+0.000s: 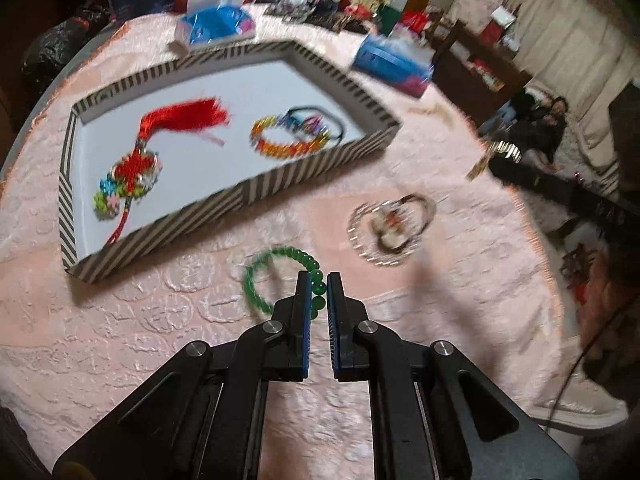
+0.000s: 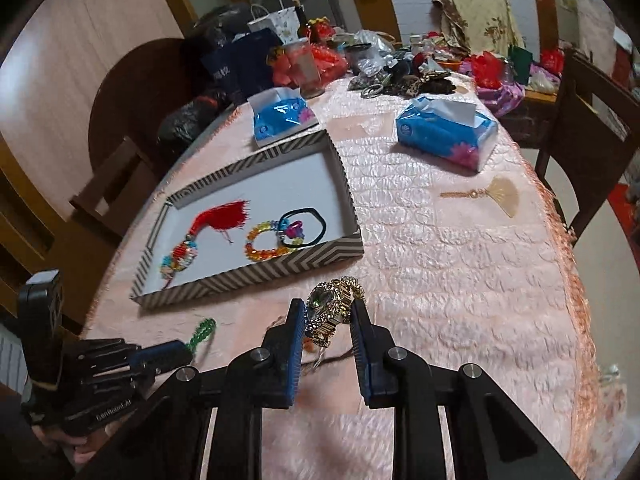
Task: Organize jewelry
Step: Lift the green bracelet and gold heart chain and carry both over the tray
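**Jewelry sorting: two pieces in grip, tray partly stocked**

Left wrist view. The left gripper (image 1: 319,280) is clamped on the green bead bracelet (image 1: 280,276); the loop hangs out to the left of the pads, near the camera, over the pink tablecloth (image 1: 120,320). The beads look hard, smooth and round on a flexible cord: light, limp, liable to roll out of the pads, so best pinched across the strand as it is now. Far left lies the striped tray (image 1: 316,162), holding a red tassel ornament (image 1: 160,140), an orange bead bracelet (image 1: 288,140) and a black hair tie (image 1: 320,120). A blurred cluster of bangles (image 1: 390,228) lies on the cloth to the right of the tray; its parts cannot be told apart.

Right wrist view. The right gripper (image 2: 326,312) is clamped on a gold jewelled bracelet (image 2: 332,308), above the cloth just near of the tray's near wall. It appears to be linked metal set with stones: heavier, semi-rigid, and likely snag-prone; gripping across the band rather than the large stone seems safest. A gold fan-shaped piece (image 2: 496,196) lies on the cloth at far right.
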`<move>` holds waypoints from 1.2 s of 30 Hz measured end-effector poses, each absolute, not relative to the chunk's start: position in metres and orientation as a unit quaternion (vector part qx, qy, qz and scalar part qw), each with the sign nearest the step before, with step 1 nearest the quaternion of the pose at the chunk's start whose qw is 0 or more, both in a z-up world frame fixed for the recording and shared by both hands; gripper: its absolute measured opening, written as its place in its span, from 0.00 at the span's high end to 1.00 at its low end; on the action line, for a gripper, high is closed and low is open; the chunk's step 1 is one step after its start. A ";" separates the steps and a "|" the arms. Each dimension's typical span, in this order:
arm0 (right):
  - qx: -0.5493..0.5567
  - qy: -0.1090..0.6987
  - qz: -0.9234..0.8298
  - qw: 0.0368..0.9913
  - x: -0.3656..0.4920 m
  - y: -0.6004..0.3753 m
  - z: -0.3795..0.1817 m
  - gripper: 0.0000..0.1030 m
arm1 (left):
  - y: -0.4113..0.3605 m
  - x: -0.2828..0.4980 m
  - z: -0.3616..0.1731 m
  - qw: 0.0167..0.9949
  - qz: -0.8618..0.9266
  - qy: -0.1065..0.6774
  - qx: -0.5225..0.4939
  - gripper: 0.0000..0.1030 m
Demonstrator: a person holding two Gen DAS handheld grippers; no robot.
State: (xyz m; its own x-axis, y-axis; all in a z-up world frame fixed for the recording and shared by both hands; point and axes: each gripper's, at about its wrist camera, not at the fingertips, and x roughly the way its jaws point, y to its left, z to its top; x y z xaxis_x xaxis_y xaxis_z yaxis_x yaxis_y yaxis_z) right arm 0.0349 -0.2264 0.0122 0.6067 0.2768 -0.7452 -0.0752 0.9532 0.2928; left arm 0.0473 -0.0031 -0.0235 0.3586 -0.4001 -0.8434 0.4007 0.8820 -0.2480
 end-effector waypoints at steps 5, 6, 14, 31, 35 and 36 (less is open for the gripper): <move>0.119 0.432 0.111 0.887 0.010 -0.220 0.021 0.79 | -0.002 0.030 0.004 0.826 -0.274 0.492 -0.022 0.94; 0.117 0.435 0.112 0.886 0.007 -0.218 0.020 0.79 | -0.003 0.026 0.009 0.827 -0.278 0.488 -0.023 0.94; 0.116 0.438 0.108 0.885 -0.002 -0.222 0.020 0.79 | -0.005 0.014 0.035 0.841 -0.269 0.470 -0.012 0.94; 0.076 0.419 0.135 0.894 -0.002 -0.198 0.050 0.79 | 0.010 0.016 0.059 0.856 -0.184 0.484 0.000 0.94; 0.073 0.420 0.138 0.894 -0.003 -0.195 0.052 0.79 | 0.012 0.017 0.061 0.857 -0.161 0.490 0.006 0.94; 0.071 0.420 0.138 0.894 -0.003 -0.194 0.052 0.79 | 0.011 0.018 0.062 0.856 -0.158 0.491 0.009 0.94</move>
